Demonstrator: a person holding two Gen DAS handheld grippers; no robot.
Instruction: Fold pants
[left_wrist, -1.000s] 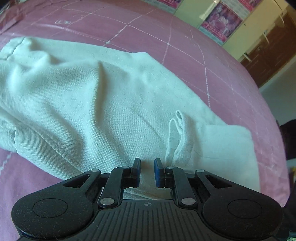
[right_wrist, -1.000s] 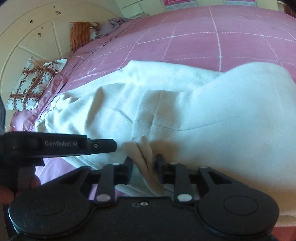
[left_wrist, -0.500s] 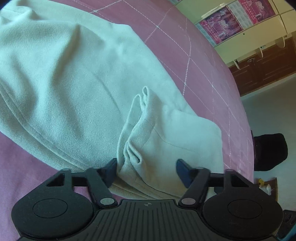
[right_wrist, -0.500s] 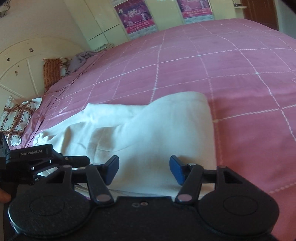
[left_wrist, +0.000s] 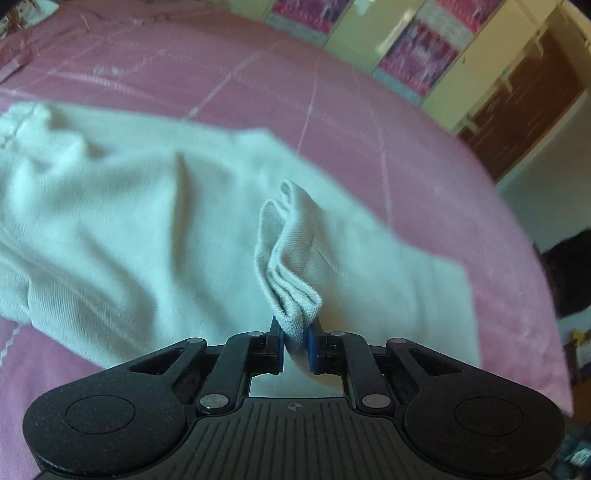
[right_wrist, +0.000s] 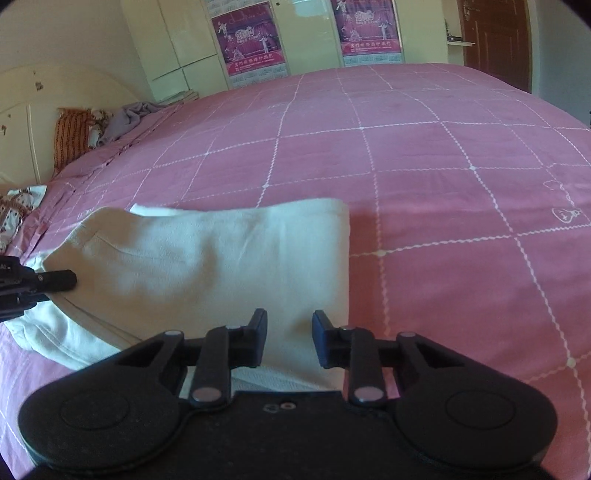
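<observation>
Pale white-grey pants (left_wrist: 129, 229) lie folded over on a pink checked bed. My left gripper (left_wrist: 295, 345) is shut on a bunched fold of the pants' near edge (left_wrist: 291, 295), which stands up between the jaws. In the right wrist view the pants (right_wrist: 221, 254) lie as a folded stack with a straight right edge. My right gripper (right_wrist: 289, 339) is open and empty, its jaws hovering over the stack's near right corner. The left gripper (right_wrist: 40, 282) shows as a black tip at the far left of that view.
The pink bedspread (right_wrist: 424, 166) stretches far and right of the pants. Pillows and a grey cloth (right_wrist: 99, 125) lie by the headboard at the left. Cupboards with posters (right_wrist: 251, 37) and a brown door (right_wrist: 495, 40) stand behind. A dark object (left_wrist: 569, 273) sits beyond the bed edge.
My left gripper went from open around the raised fold to shut on it. My right gripper let go of the fabric earlier, drew back, and its jaws have narrowed somewhat.
</observation>
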